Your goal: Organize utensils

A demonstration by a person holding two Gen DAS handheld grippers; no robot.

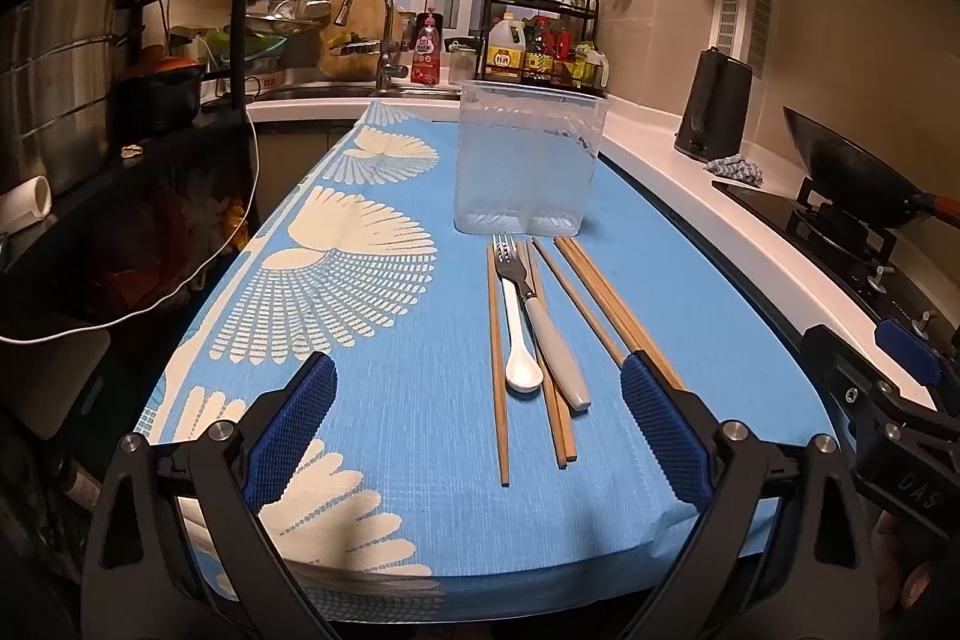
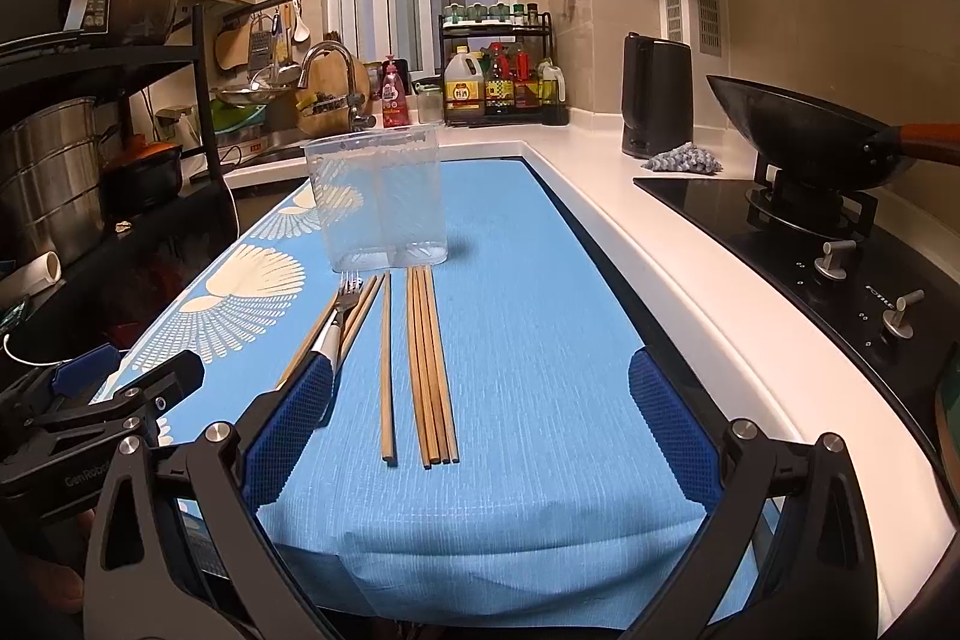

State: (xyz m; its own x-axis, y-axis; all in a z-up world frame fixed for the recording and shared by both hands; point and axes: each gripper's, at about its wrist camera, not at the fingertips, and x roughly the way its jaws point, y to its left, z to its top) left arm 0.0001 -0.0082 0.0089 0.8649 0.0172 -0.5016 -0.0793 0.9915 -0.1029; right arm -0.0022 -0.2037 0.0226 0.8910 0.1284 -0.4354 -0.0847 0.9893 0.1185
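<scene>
Utensils laid out before the holder, nothing picked up yet.
Chopsticks (image 2: 429, 364), a fork (image 1: 543, 316) and a white spoon (image 1: 519, 340) lie lengthwise mid-table, just in front of the empty clear two-compartment holder (image 1: 528, 160), seemingly staged for sorting. Left gripper (image 1: 480, 430) and right gripper (image 2: 480, 436) hover at the table's near edge, jaws wide apart, holding nothing.

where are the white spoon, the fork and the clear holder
white spoon (image 1: 523, 373), left wrist view, on its bowl
fork (image 1: 555, 346), left wrist view, on its grey handle
clear holder (image 2: 384, 202), right wrist view, on its front wall
</scene>
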